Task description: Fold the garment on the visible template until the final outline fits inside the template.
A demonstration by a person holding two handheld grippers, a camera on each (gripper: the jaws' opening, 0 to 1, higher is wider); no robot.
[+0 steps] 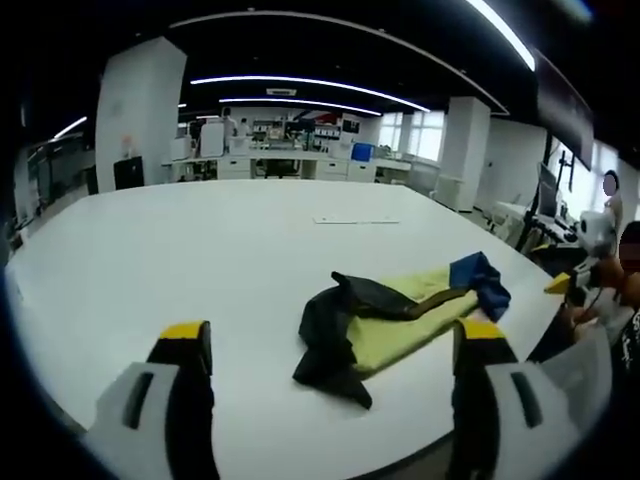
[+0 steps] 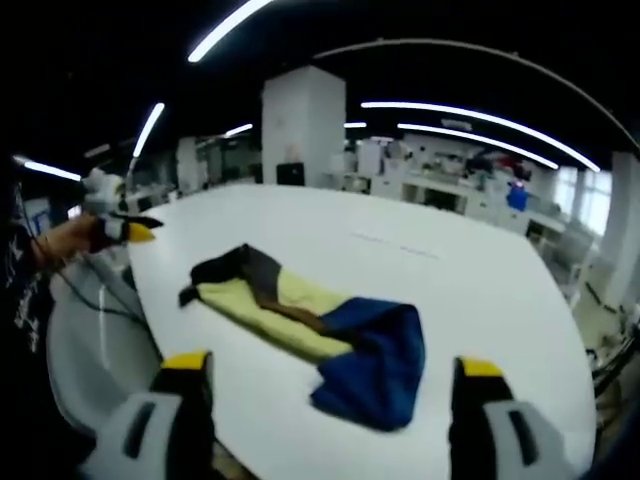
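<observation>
Garment (image 1: 400, 320) crumpled on table (image 1: 200, 250) | ahead of both open grippers, untouched

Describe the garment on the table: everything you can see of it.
The garment is soft cloth in three colours: a pale yellow middle, a black end and a blue end, with a dark brownish band crossing the yellow. It lies loosely crumpled and partly folded over itself, not flat, near the edge of the white table. In the left gripper view the black end is bunched nearest the camera; in the right gripper view the blue end is. Only the table touches it; both grippers are open and clear of it.
</observation>
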